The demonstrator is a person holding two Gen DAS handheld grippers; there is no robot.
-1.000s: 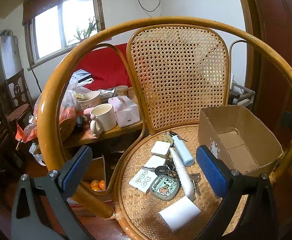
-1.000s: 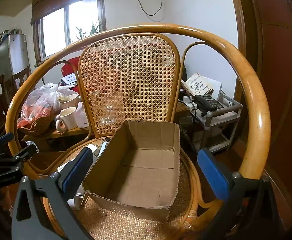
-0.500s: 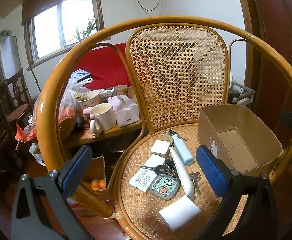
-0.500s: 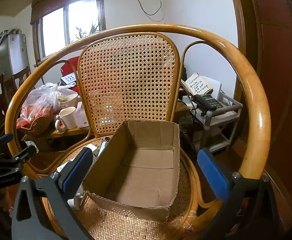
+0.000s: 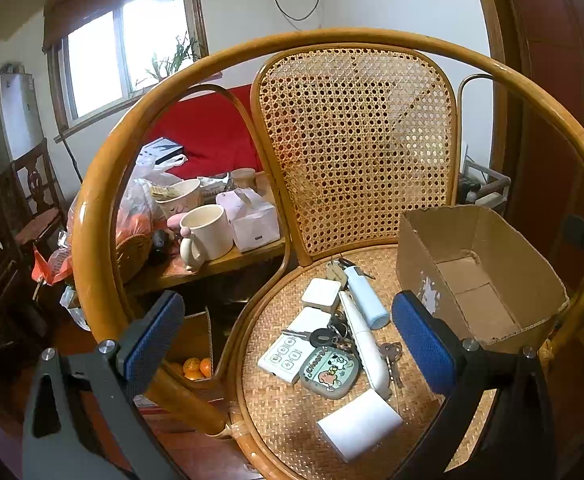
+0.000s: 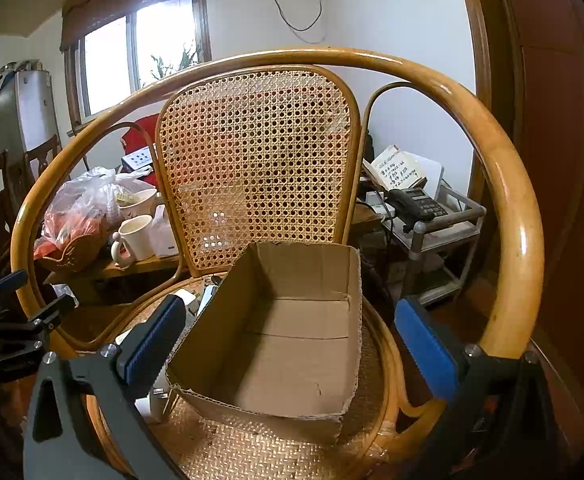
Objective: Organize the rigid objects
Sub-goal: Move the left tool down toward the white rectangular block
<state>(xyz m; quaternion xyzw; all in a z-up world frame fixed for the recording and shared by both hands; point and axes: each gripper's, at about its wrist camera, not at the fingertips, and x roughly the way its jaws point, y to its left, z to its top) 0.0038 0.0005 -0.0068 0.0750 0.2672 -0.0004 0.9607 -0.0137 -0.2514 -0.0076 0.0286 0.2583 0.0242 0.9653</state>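
Both tongs gape wide and hold nothing. The left tongs [image 5: 287,338] hang above the rattan chair seat [image 5: 292,412], where the small things lie clustered — white cylinder [image 5: 359,426], cartoon key fob [image 5: 329,372], keys [image 5: 392,354], white tube [image 5: 366,340], pale blue lighter [image 5: 366,298]. The right tongs [image 6: 292,338] face the cardboard box [image 6: 292,344] — bare inside, just beside the cluster.

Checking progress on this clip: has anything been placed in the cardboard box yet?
No, the cardboard box shows only its bare bottom flaps in the right wrist view, with nothing inside.
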